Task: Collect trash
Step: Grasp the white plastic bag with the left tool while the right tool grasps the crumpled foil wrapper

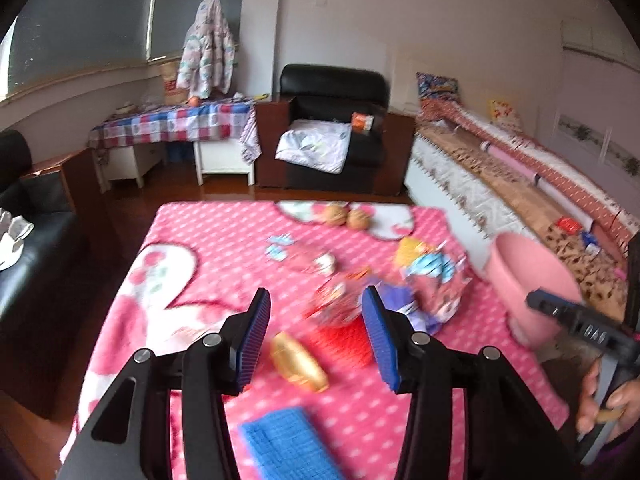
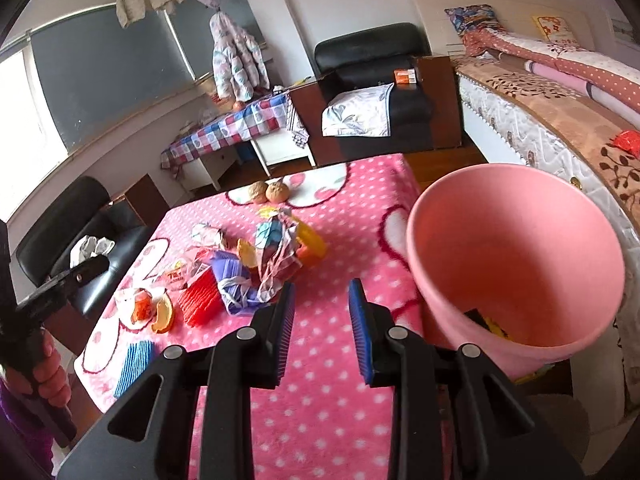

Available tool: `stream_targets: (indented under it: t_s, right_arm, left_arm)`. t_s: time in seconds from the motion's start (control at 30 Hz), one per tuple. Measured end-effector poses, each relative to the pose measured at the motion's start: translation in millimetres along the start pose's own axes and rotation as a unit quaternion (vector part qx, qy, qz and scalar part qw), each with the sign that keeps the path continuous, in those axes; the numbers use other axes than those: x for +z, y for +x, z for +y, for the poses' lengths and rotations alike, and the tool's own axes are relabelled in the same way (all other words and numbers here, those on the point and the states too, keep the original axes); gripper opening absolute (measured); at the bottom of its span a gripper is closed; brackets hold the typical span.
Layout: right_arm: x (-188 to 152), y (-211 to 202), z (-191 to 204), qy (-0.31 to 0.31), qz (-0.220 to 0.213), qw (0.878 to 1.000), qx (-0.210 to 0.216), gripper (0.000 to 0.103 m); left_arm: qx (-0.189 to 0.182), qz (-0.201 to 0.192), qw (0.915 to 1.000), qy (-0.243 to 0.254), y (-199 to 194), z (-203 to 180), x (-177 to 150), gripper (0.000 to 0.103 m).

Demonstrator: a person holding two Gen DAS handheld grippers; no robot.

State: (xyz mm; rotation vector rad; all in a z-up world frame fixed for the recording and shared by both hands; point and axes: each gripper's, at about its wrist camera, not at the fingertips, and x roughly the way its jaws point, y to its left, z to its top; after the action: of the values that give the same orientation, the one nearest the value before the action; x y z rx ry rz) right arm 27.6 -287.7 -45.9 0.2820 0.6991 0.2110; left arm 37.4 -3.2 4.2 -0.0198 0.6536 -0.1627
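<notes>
A pile of trash lies on the pink dotted table cover (image 1: 200, 240): crumpled printed wrappers (image 2: 276, 256), a purple bag (image 2: 236, 280), a red ridged piece (image 2: 200, 300), orange peel (image 2: 160, 312) and a gold wrapper (image 1: 298, 362). A pink bin (image 2: 516, 264) stands at the table's right edge with some trash at its bottom; it also shows in the left wrist view (image 1: 528, 280). My left gripper (image 1: 316, 320) is open and empty, above the gold wrapper and near a red wrapper (image 1: 332, 304). My right gripper (image 2: 322, 308) is open and empty, just left of the bin.
Two walnuts (image 2: 268, 192) sit at the far table edge. A blue ridged cloth (image 1: 288, 444) lies near the front edge. A bed (image 2: 560, 120) runs along the right, black armchairs (image 1: 332, 128) stand behind and to the left, and a checkered side table (image 1: 176, 124) is by the window.
</notes>
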Motion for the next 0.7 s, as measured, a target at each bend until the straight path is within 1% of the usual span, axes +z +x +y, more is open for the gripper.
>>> stream_targets:
  t_s: [0.1,0.17,0.27,0.37,0.43,0.57,0.63,0.7]
  right_arm:
    - [-2.3,4.1,3.4,-0.002,0.010,1.000,-0.001,0.028]
    - [-3.3,8.1,7.3,-0.008,0.016,1.000,-0.001,0.028]
    - [-4.2,12.8,13.4,-0.016,0.022,1.000,0.001,0.028]
    - [-4.3,15.2,17.7,-0.017,0.029,0.999,0.007,0.028]
    - [-3.8,16.9,19.7,-0.021,0.031,0.999,0.007,0.028]
    - [-4.1,27.8,20.4,-0.009,0.047,0.999,0.012,0.028]
    - [-4.5,34.6,22.3,-0.007,0.056,0.998,0.015,0.028]
    - [-4.6,37.7,25.3,-0.011,0.060,0.998,0.015,0.028]
  left_arm:
    - [0.008,0.022,0.9997,-0.012,5.5,16.1,-13.6,0.047]
    - [0.007,0.033,0.9993,-0.016,9.6,20.8,-21.3,0.047]
    - [0.001,0.038,0.9993,-0.007,13.7,18.0,-27.1,0.047]
    - [0.013,0.039,0.9991,0.008,19.3,20.7,-28.0,0.047]
    - [0.027,0.041,0.9988,0.006,23.2,28.3,-29.2,0.047]
    - [0.049,0.055,0.9972,-0.015,33.2,42.8,-32.4,0.047]
    - [0.051,0.060,0.9965,-0.028,38.2,48.6,-35.5,0.047]
    - [0.045,0.066,0.9960,-0.039,43.2,52.4,-38.9,0.047]
